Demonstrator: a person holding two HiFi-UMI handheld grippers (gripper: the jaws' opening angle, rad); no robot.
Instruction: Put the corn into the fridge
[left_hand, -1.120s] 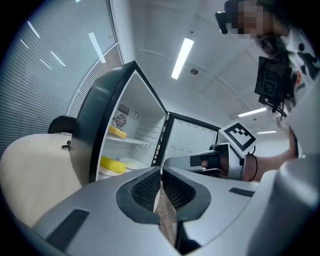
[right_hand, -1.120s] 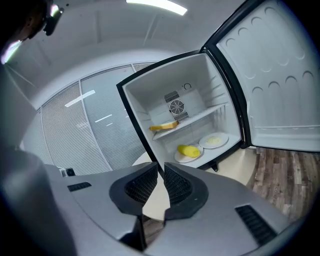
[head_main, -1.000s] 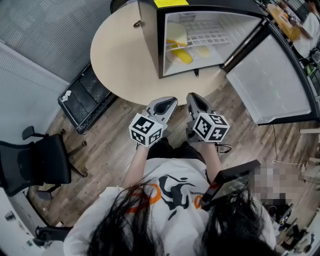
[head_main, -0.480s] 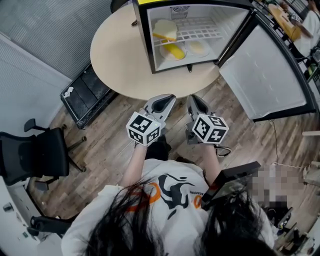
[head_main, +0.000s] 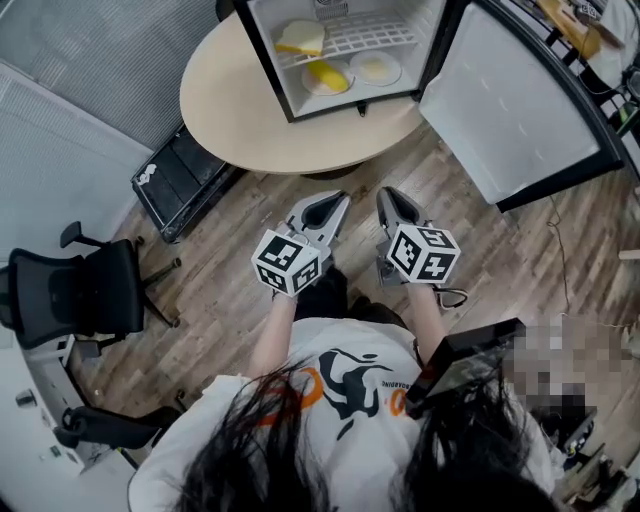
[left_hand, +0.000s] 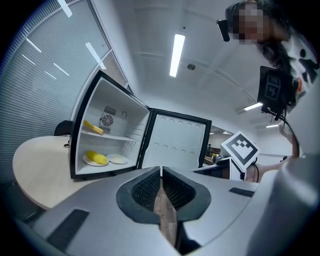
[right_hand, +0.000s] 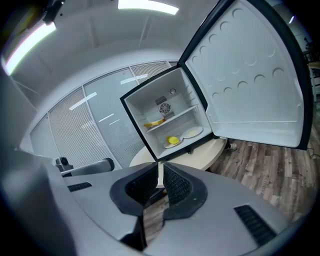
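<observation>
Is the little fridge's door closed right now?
No, the small black fridge on the round beige table has its white-lined door swung wide open.

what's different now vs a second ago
The fridge and round table have slid toward the top of the head view: the person has backed away from them, carrying the left gripper and right gripper along. Nothing was taken hold of or let go. Both grippers stay shut and empty, side by side. The fridge door stays open, and the yellow food on its plate inside is unmoved.
</observation>
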